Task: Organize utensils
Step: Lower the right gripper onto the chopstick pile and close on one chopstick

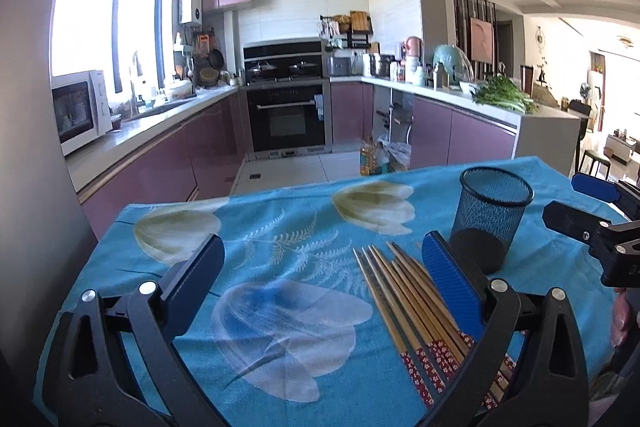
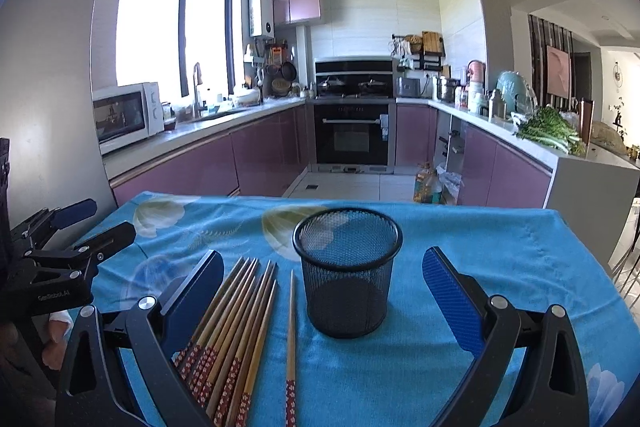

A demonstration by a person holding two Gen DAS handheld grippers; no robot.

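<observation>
Both grippers are spread wide and grasp nothing. Seen from its own camera, the right gripper [image 2: 323, 291] hovers low over the table with its blue-padded fingers [image 2: 450, 301] apart on either side of a black mesh cup [image 2: 347, 273], which stands upright and empty between them without touching either pad. Just left of the cup lies one single chopstick [image 2: 291, 343], pointing away from the camera, and left of that a bundle of chopsticks [image 2: 230, 327] lies side by side, wooden with red flower-patterned handles at the near end. The bundle's handles run under the gripper's left finger.

From the other camera, the left gripper [image 1: 324, 283] is also released, its fingers far apart above the blue tablecloth [image 1: 280, 227] printed with pale tulips. The chopsticks rest close against the inside of its right finger, and the mesh cup stands just beyond that fingertip. The right gripper shows at the right edge of this view.

Beyond the table is a kitchen with purple cabinets [image 2: 260, 155], a black oven [image 2: 352, 131] and a white microwave [image 2: 126, 115] on the left counter.
</observation>
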